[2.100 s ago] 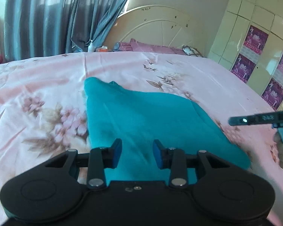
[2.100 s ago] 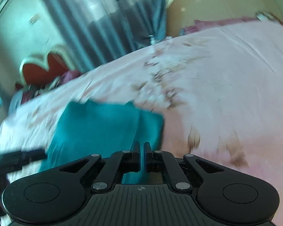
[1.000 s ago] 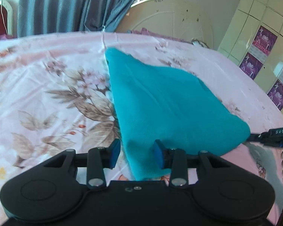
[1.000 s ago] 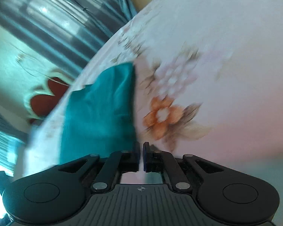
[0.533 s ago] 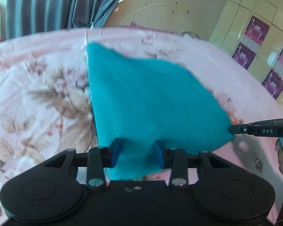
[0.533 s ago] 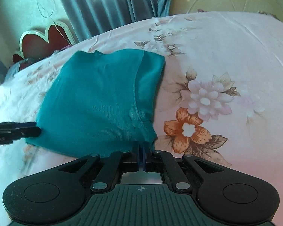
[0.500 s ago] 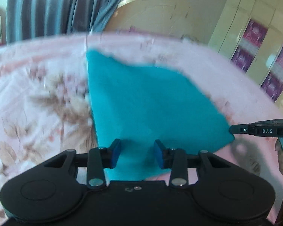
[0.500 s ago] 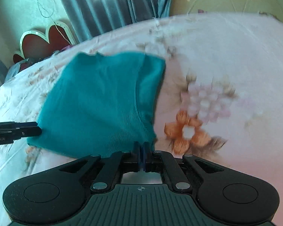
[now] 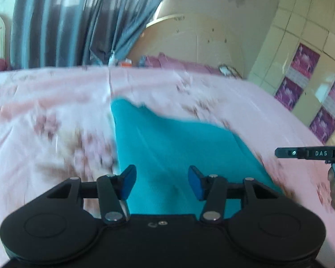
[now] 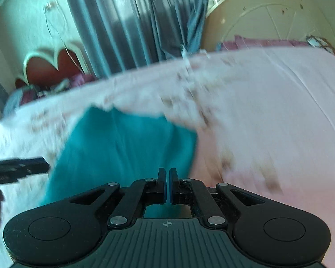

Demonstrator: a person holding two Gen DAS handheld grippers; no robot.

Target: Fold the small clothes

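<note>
A teal garment (image 9: 178, 147) lies folded and flat on the pink floral bedsheet (image 9: 44, 116). My left gripper (image 9: 162, 181) is open, its blue pads (image 9: 128, 179) apart over the garment's near edge, holding nothing. My right gripper (image 10: 168, 184) is shut with its pads pressed together, just above the garment (image 10: 122, 147) at its near right corner. Whether any cloth is pinched between them is not visible. The right gripper also shows in the left wrist view (image 9: 301, 153) to the right of the garment, and the left gripper shows in the right wrist view (image 10: 17, 167) to its left. Both views are motion-blurred.
A cream headboard (image 9: 189, 42) and purple pillows (image 9: 167, 62) stand at the far end of the bed. Blue-grey curtains (image 9: 62, 22) hang behind. Wardrobe doors with purple posters (image 9: 306, 64) stand to the right. A red and white chair back (image 10: 49, 64) stands left of the bed.
Both grippers have lifted and pulled back from the garment, so it looks smaller and farther. The left jaws have opened wider. The garment stays flat on the bed.
</note>
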